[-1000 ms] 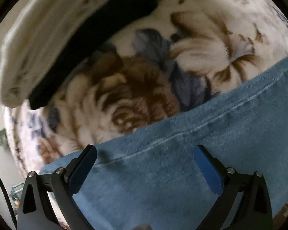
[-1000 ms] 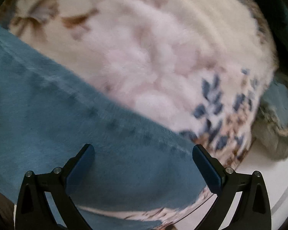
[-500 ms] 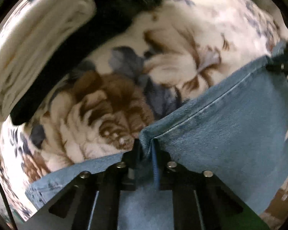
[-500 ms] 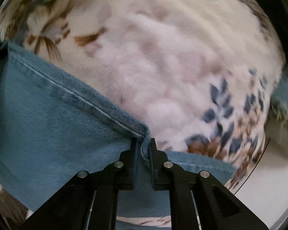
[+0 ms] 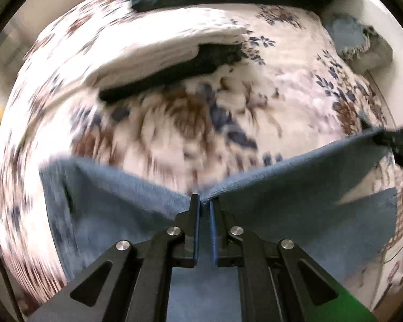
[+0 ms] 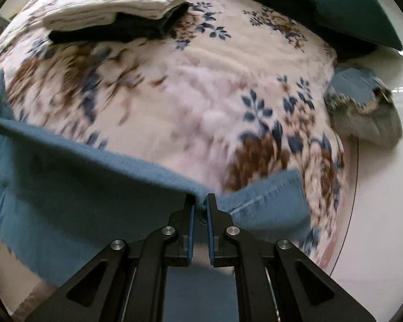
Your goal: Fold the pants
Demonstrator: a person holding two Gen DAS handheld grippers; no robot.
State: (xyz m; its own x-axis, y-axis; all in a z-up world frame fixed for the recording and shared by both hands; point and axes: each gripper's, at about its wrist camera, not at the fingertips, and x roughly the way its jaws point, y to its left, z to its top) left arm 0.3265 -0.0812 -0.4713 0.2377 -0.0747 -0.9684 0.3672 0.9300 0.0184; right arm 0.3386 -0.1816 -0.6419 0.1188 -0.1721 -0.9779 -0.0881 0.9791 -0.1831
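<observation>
The blue denim pants (image 5: 282, 196) hang stretched between my two grippers above a floral blanket (image 5: 174, 123). My left gripper (image 5: 203, 204) is shut on the upper edge of the denim. My right gripper (image 6: 200, 201) is shut on the same edge further along; the pants show there too (image 6: 67, 187), with a stitched hem corner (image 6: 276, 198) drooping to the right. The right gripper also shows at the right edge of the left wrist view (image 5: 400, 145), holding the cloth. Both views are motion-blurred.
A folded cream cloth (image 6: 115, 2) lies on a folded black garment (image 6: 126, 29) at the blanket's far side. Dark teal bedding (image 6: 322, 2) lies beyond. A crumpled blue-grey item (image 6: 362, 107) sits at the blanket's right edge.
Both grippers went from open over the denim to shut on its edge, then lifted it up off the blanket. The view now takes in much more of the bed.
</observation>
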